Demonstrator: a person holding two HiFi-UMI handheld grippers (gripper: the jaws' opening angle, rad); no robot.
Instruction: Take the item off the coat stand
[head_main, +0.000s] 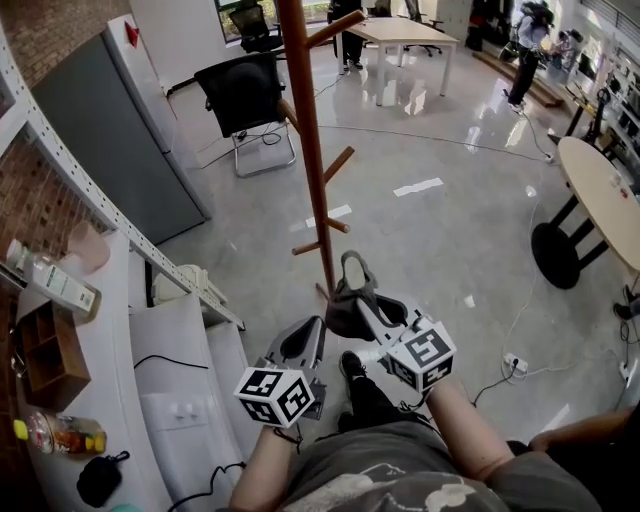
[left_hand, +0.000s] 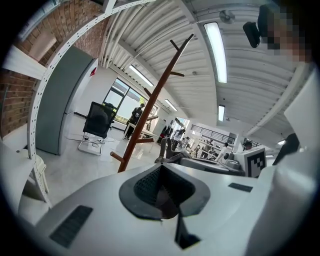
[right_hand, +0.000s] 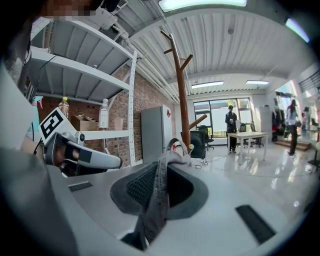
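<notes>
Grey fabric item (head_main: 340, 315) pinched in right tool (head_main: 365, 308), beside coat stand (head_main: 305, 130) over glossy floor (head_main: 440, 240); left tool (head_main: 305, 345) closed.

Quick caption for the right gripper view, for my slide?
Right hand-held gripper shut on a grey fabric item, wooden coat stand behind.

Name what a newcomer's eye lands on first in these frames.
First is the tall wooden coat stand in the middle of the glossy floor, its visible pegs bare. Just below it in the head view, the right gripper is clamped on a grey cloth item with a loop strap. The left gripper sits shut and empty beside it.
</notes>
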